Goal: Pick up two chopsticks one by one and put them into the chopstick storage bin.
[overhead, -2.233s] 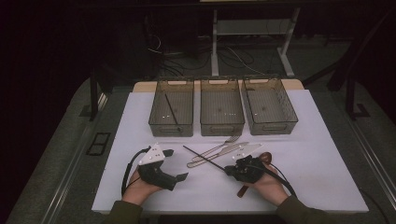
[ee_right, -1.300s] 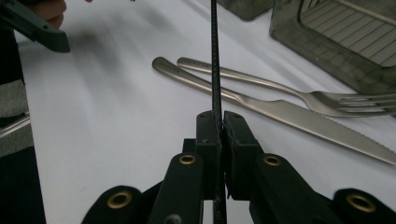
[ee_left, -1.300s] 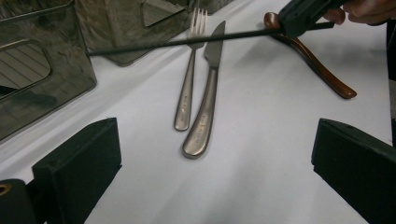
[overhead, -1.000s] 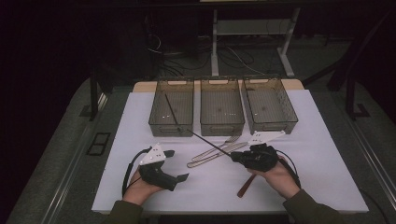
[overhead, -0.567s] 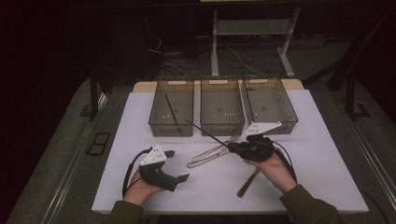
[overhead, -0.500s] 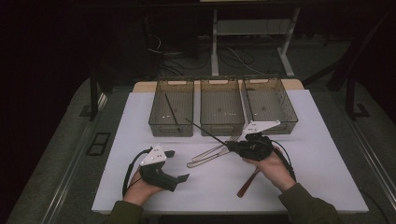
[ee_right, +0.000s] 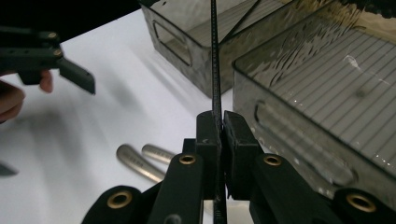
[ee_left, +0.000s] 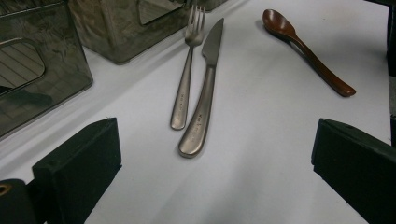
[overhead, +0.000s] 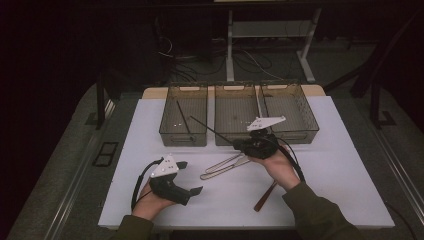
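Right gripper (overhead: 246, 144) carried up-frame from table (overhead: 350, 180), fingers clamped on black chopstick (overhead: 212, 128), tip toward left bin (overhead: 183, 135) holding another. Probably sorting. Left gripper (overhead: 190, 177) parked lower left, fingers apart.

high view down over the table (overhead: 345, 165); gripper views low, close, seemingly sharing fork (ee_left: 186, 74) and knife (ee_left: 204, 88)

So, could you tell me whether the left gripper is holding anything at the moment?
No, the left gripper has its jaws spread wide with only bare table between them; the fork and knife lie beyond them.
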### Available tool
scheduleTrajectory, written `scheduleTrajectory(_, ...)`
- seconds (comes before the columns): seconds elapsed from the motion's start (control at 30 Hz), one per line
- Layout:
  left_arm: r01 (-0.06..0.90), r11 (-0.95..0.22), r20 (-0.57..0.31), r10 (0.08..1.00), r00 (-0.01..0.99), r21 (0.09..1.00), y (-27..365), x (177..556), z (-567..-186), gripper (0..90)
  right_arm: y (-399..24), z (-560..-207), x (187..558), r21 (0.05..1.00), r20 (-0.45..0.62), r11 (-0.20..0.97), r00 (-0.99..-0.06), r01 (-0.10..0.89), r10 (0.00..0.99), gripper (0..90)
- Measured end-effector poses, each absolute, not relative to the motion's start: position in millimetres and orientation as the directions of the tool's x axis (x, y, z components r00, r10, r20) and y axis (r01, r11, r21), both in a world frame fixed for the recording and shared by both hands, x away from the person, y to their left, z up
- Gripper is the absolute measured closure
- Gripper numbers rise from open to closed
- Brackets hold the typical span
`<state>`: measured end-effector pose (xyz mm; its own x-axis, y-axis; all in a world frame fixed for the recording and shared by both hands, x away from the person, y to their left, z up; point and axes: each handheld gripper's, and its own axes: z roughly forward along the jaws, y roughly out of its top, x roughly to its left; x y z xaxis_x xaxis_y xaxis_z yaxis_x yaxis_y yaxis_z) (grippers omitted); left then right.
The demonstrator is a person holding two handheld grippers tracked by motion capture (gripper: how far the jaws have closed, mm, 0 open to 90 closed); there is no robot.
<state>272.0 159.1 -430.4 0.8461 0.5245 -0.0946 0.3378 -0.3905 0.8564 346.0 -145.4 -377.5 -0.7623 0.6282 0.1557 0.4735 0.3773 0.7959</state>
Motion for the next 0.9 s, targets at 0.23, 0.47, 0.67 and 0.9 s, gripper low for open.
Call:
scheduleTrajectory(0.23,0.339,-0.390,-0.098,0.521,0.848,0.856,158.8,272.1,-430.3,0.6,-129.1,-373.6,367.9,0.783,0.140,0.391,-0.749,0.484,0.648,84.4)
scheduleTrajectory(0.47,0.337,-0.396,-0.096,0.517,0.851,0.854,157.5,271.9,-430.2,0.6,-115.6,-368.7,386.9,0.775,0.150,0.378,-0.727,0.507,0.670,84.4)
scheduleTrajectory(0.67,0.334,-0.394,-0.096,0.514,0.852,0.856,157.0,271.7,-430.1,0.6,-104.8,-365.1,404.1,0.766,0.146,0.377,-0.712,0.520,0.686,84.4)
scheduleTrajectory(0.9,0.330,-0.392,-0.096,0.510,0.855,0.858,156.7,272.4,-430.2,0.6,-86.2,-365.1,425.9,0.734,0.154,0.382,-0.685,0.561,0.712,84.4)
